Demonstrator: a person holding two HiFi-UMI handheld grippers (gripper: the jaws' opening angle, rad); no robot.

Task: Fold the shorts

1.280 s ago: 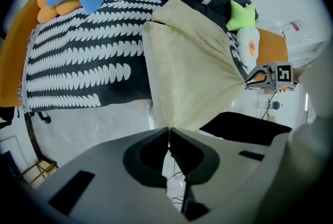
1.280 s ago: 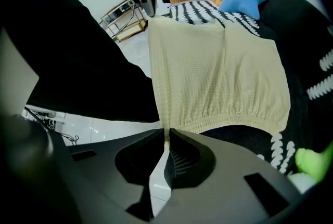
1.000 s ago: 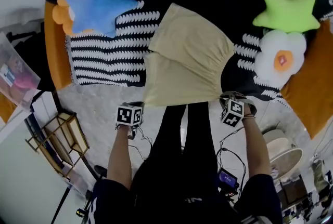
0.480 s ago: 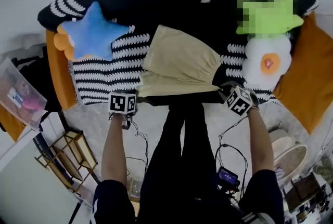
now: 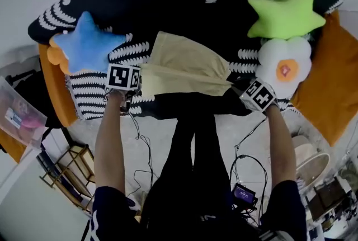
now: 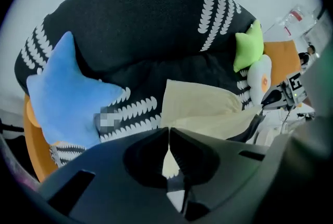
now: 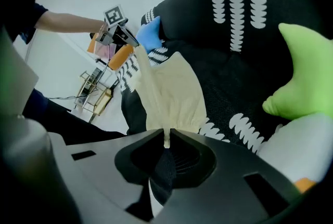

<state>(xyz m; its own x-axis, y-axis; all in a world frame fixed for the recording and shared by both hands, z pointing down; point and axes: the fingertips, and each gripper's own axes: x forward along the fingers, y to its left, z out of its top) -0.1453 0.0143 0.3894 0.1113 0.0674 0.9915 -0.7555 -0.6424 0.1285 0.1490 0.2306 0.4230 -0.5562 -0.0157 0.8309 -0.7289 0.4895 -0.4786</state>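
The pale yellow shorts (image 5: 187, 66) lie on a black-and-white patterned sofa (image 5: 224, 16), their near edge lifted and doubled back over the rest. My left gripper (image 5: 133, 84) is shut on the left corner of that edge, cloth showing between its jaws (image 6: 167, 158). My right gripper (image 5: 240, 89) is shut on the right corner, a strip of the shorts (image 7: 171, 93) running from its jaws (image 7: 166, 140) toward the left gripper (image 7: 122, 36). The shorts (image 6: 208, 108) spread to the right of the left gripper's jaws.
A blue star cushion (image 5: 84, 44) sits left of the shorts. A green star cushion (image 5: 285, 13) and a white flower cushion (image 5: 282, 66) sit to the right. Orange sofa sides (image 5: 321, 83) flank the seat. A wooden rack (image 5: 61, 173) and cables (image 5: 246, 161) are on the floor.
Both grippers have carried the near edge of the shorts up from the sofa's front edge and onto the seat, folding the hanging half over the part lying there.
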